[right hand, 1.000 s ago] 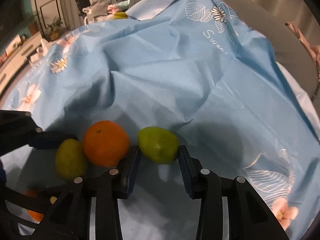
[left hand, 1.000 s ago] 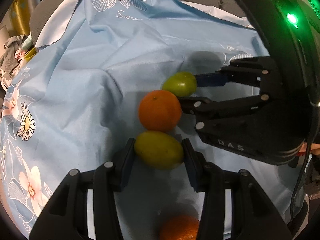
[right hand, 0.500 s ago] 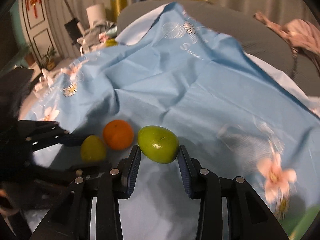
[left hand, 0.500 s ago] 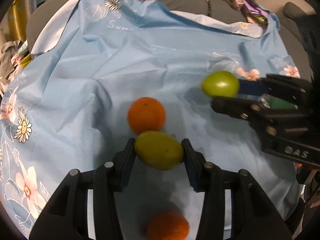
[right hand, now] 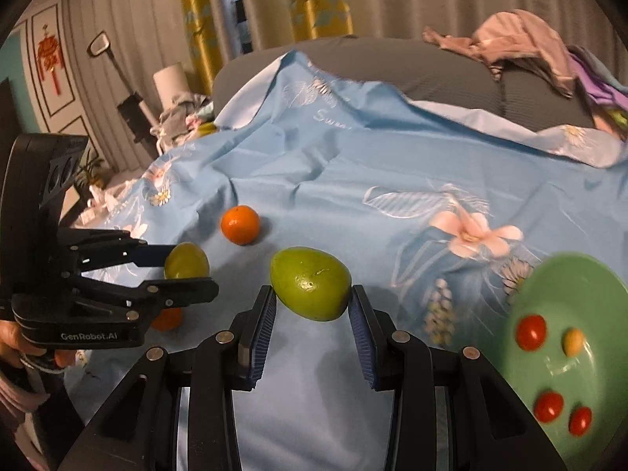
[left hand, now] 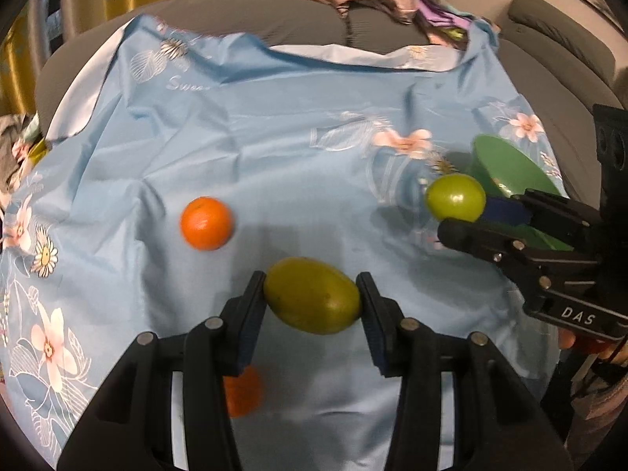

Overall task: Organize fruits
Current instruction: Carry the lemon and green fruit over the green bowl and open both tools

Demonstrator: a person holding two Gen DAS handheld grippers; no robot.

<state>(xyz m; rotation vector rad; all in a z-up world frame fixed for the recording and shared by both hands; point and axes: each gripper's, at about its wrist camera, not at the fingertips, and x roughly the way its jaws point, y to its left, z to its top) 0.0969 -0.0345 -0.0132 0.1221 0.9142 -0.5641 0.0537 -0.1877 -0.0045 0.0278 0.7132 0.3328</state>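
Blue cloth; seemingly tomatoes in green bowl

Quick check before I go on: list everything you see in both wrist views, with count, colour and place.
green fruit: 2, yellow-green in the left gripper, brighter green in the right gripper
oranges: 2, orange, one lying free on the cloth, one blurred under the left gripper
bowl: 1, green, on the cloth at the right
small fruits in bowl: 5, four red, one yellow
cloth: 1, light blue with flowers, spread over a grey sofa
clothes: a pile, pink and purple, on the sofa back
left gripper: black, shut on its fruit
right gripper: black, shut on its fruit
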